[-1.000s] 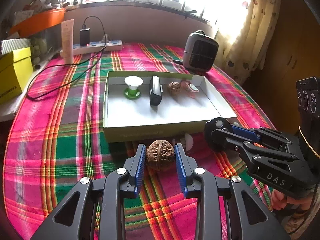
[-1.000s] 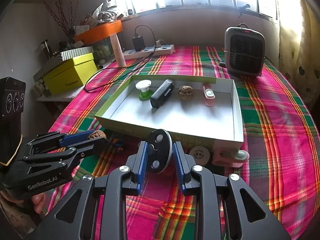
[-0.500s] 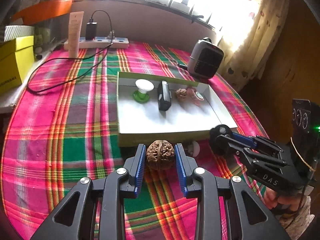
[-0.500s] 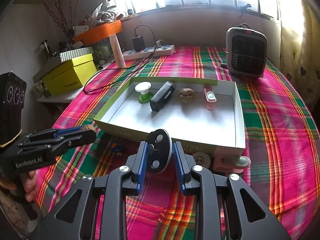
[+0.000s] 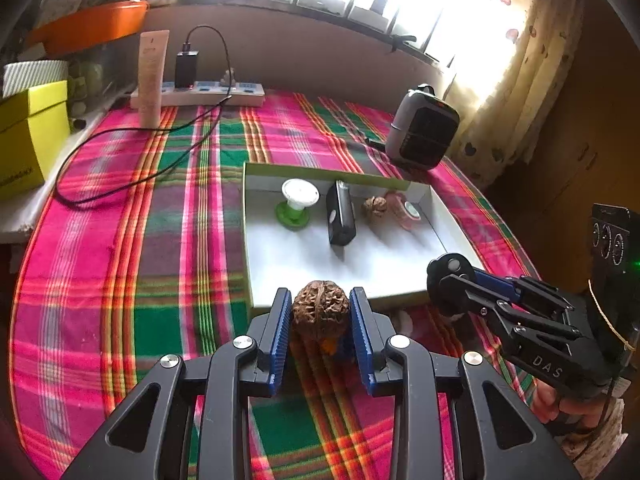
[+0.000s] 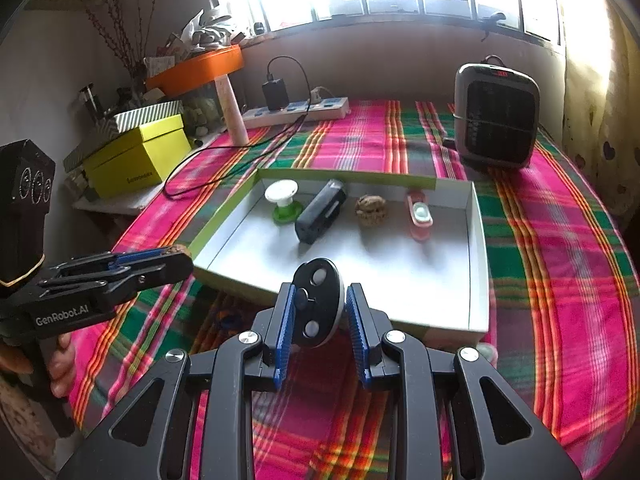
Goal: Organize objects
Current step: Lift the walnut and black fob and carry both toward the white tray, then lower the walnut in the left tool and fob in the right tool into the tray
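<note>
My left gripper point(image 5: 320, 312) is shut on a brown walnut point(image 5: 320, 312) and holds it above the cloth at the near edge of the shallow white box point(image 5: 360, 268). My right gripper point(image 6: 318, 308) is shut on a black oval disc with white buttons point(image 6: 318, 308), held above the box's near wall point(image 6: 440, 320). In the box lie a green and white spool point(image 6: 282, 200), a black device point(image 6: 320, 210), a second walnut point(image 6: 371, 209) and a pink clip point(image 6: 418, 214). Each gripper shows in the other's view, the right one in the left wrist view point(image 5: 452, 276) and the left one in the right wrist view point(image 6: 176, 258).
A plaid cloth point(image 5: 140, 240) covers the table. A grey heater point(image 6: 496, 116) stands at the far right. A power strip with a charger and cable point(image 6: 296, 112) lies at the back. A yellow box point(image 6: 136, 156) sits at the left. Small items lie under the box's near wall point(image 5: 404, 320).
Both grippers have risen and moved forward toward the box with their objects. The left gripper has lifted the walnut off the cloth and swung left of the box.
</note>
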Action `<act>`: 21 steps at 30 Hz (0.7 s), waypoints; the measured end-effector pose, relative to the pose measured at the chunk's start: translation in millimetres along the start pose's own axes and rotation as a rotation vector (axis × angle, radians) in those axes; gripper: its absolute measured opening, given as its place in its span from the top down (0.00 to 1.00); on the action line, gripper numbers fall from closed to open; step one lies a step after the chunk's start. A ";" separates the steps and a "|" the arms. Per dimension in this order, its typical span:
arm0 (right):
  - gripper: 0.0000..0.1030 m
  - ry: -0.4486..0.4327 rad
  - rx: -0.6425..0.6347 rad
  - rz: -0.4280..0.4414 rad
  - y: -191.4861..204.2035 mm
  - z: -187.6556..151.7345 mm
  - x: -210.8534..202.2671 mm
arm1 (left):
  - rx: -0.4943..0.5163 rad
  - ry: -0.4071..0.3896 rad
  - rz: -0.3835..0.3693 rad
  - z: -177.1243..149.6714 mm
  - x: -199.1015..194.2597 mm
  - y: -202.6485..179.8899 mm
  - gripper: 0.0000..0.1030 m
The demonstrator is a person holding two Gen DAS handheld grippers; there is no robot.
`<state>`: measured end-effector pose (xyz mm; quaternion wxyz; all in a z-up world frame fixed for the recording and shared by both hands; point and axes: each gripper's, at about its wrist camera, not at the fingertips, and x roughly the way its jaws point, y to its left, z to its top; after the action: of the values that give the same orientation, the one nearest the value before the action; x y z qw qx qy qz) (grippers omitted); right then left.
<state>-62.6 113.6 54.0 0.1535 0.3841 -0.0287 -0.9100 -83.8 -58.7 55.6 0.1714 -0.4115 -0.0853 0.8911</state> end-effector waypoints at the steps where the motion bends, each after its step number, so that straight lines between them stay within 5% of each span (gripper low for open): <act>1: 0.73 0.000 -0.001 0.001 -0.1 2.5 1.6 | 0.003 -0.001 0.003 2.6 1.9 -0.1 0.73; 21: 0.73 0.073 0.014 -0.007 -12.2 29.5 56.1 | 0.010 0.045 0.038 40.1 59.8 6.1 0.73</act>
<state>-123.5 106.3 34.0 0.1487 0.4179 -0.0280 -0.8958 -151.8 -42.3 37.7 0.1583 -0.4321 -0.0692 0.8851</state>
